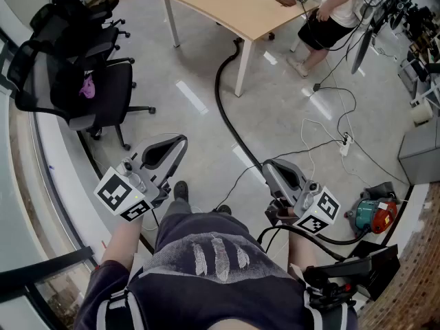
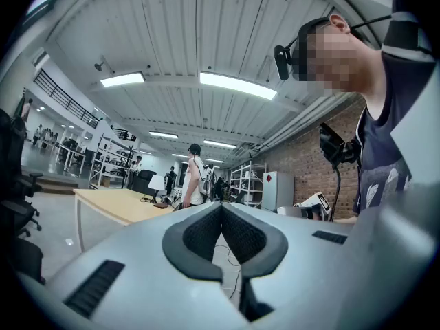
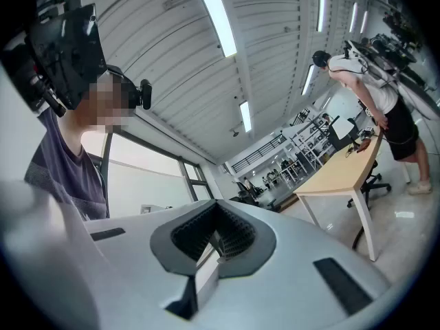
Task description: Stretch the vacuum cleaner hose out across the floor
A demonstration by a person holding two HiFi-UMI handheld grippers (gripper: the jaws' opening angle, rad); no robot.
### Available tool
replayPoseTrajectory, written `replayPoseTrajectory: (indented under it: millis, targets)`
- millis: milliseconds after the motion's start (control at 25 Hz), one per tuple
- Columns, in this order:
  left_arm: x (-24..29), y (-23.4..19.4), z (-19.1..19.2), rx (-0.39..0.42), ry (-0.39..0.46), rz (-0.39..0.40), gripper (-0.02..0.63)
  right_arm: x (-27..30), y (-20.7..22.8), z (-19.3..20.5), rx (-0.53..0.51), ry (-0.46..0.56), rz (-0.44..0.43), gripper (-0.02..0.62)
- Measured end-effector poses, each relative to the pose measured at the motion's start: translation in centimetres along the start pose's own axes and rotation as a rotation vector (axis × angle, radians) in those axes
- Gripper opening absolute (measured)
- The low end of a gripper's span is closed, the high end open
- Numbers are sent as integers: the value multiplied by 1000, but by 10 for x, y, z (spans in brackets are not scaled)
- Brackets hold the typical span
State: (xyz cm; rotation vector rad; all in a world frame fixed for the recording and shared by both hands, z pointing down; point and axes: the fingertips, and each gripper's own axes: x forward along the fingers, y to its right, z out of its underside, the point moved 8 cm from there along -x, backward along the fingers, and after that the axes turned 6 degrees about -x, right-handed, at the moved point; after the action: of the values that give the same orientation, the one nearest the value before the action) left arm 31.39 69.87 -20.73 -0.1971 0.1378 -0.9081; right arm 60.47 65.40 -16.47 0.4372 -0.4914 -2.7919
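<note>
Grippers: two, left gripper [image 1: 177, 140] and right gripper [image 1: 269, 165]. Black hose [image 1: 218, 88]: one. Wooden table [image 1: 227, 5]: one. Black office chairs [image 1: 103, 91]: at least three, rear ones overlapping, exact count unclear. Persons: two, wearer [image 1: 213, 267] and bystander [image 1: 330, 12]. Power strip [image 1: 346, 143]: one. Orange-teal machine [image 1: 375, 215]: one. Pink item [image 1: 86, 86]: one.

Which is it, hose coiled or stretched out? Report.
Stretched out: the hose runs as one long curve over the floor from the table toward the person, no loops.
</note>
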Motion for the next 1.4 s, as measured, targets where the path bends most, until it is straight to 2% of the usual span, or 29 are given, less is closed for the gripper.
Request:
replayPoseTrajectory:
  millis: [240,520,720,960,1120,1240,1400]
  targets:
    - [-2,2,0,10,-14,6,8,13,-3,-3,-33,-42,-55,2]
    - [2,-42,-8,52,32,6,8,58,13,-3,-59,-114,-72,2]
    - [-13,-113,-9,10,60,-6,8,127,31,9,-56,-175,-70,2]
    - [-53,-221,-27,-33,108,-17,8,255,42,29,-91,-226,-56,2]
    - [-76,-287,-42,-68,99,6,8,330,47,40,-99,-248,-72,2]
    - [-89,-317,-52,-44,77,-6,8,370,50,46,-97,-259,-85,2]
    - [-95,-348,-53,-87,81,-27,8,404,60,54,-89,-259,-80,2]
